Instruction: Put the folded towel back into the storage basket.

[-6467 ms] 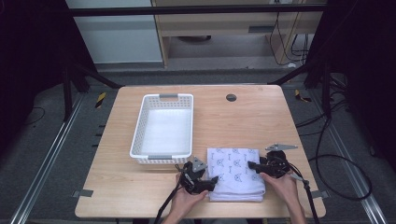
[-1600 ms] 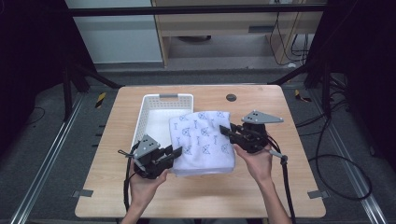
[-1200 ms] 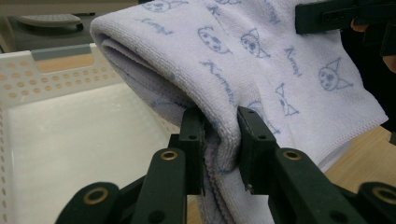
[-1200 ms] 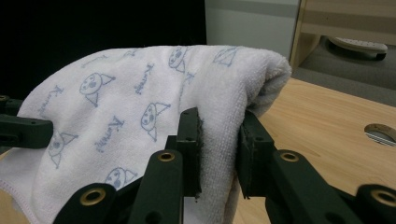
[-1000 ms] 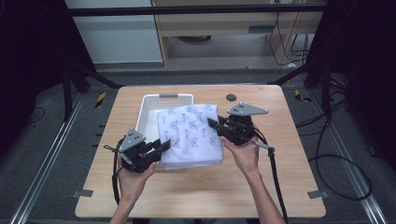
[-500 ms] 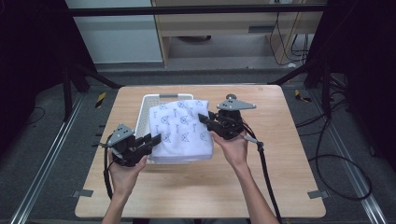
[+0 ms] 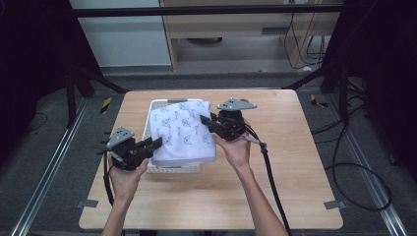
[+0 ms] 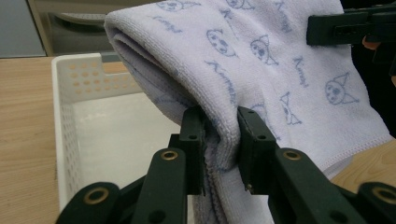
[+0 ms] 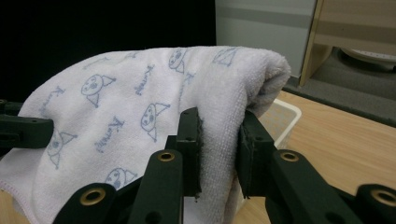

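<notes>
Towel [image 7: 183, 132], folded, white with small blue cat-face prints, hangs over the white perforated basket [image 7: 173, 168] near the middle of the wooden table [image 7: 295, 162], held up at two sides. It sags between the holds, covers most of the basket's opening, and its near edge droops toward the basket's near rim.

At the towel's 8 o'clock corner in the high view, the left gripper [image 7: 156, 142] is clamped on it: in the left gripper view the two black jaws pinch a thick folded edge of the towel [image 8: 261, 60] between them, with the basket's [image 8: 63, 107] pale floor and holed wall below and to the left. At the towel's 2 o'clock side, the right gripper [image 7: 206, 121] is likewise closed on the cloth: in the right gripper view its jaws squeeze the rolled fold of the towel [image 9: 140, 93], with the basket's rim [image 9: 285, 112] just behind.

Each gripper sits in a bare hand, the left hand [image 7: 125, 174] at the table's 7 o'clock, the right hand [image 7: 237, 147] near centre. A black cable [image 7: 269, 172] trails from the right gripper toward the table's near edge.
</notes>
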Motion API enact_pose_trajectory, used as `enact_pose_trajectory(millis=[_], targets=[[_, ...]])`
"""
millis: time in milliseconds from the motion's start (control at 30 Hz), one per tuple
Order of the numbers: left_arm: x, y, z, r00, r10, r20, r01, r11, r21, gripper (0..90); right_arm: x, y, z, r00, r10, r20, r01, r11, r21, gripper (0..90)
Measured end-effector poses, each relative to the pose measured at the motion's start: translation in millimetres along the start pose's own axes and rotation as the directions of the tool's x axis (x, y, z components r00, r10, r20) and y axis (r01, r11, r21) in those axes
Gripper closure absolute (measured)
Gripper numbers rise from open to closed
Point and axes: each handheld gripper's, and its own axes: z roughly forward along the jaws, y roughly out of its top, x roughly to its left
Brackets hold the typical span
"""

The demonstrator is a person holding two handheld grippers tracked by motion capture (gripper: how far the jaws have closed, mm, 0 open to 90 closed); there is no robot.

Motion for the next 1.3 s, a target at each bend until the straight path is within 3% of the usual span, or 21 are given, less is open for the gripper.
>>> enact_pose_trajectory(millis=[633,1300], targets=[[26.8,4.1,-5.4,0.9986,-0.035,-0.041,0.034,0.9993,-0.017,73.2,10.5,8.4,28.5,0.9999,-0.002,-0.017,0.002,1.0,-0.009,73.5],[51.7,3.2,4.8,0.9957,-0.061,-0.07,0.061,0.9982,-0.003,73.2,11.6,7.1,60.2,0.9999,0.009,-0.011,-0.009,1.0,0.003,73.5]])
